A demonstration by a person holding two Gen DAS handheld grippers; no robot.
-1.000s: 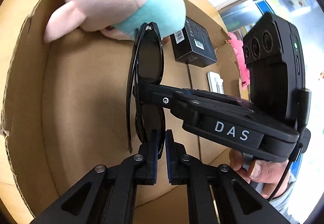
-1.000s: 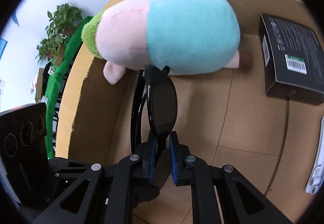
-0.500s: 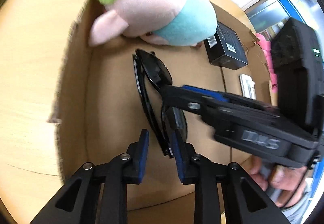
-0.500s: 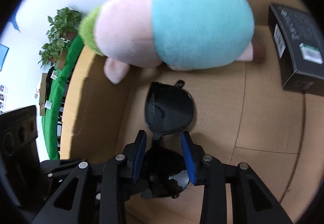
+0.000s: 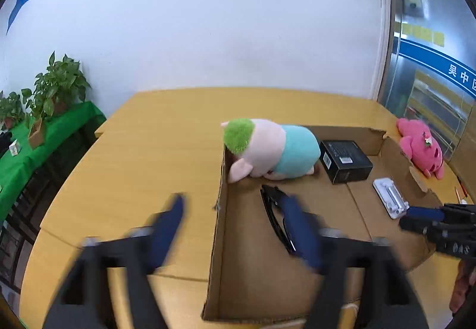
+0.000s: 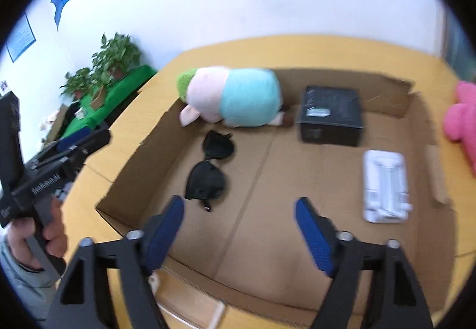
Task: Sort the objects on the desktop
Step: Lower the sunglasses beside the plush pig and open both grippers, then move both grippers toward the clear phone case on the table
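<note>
Black sunglasses [image 6: 211,167] lie on the floor of an open cardboard box [image 6: 297,242], near its left wall; they also show in the left wrist view [image 5: 275,216]. A plush pig [image 6: 233,96] with green hair and a teal body, a black carton [image 6: 329,115] and a white flat pack [image 6: 385,186] lie in the box too. My right gripper [image 6: 239,232] is open and empty, above the box's near side. My left gripper [image 5: 235,235] is open and empty, straddling the box's left wall [image 5: 219,227].
A pink plush toy [image 5: 421,147] lies on the yellow table [image 5: 154,156] beyond the box's right flap. Potted plants [image 5: 56,87] stand on a green-covered bench at the left. A white wall is behind the table.
Both grippers let go of the sunglasses, opened wide and pulled back and up. The sunglasses now lie flat on the box floor.
</note>
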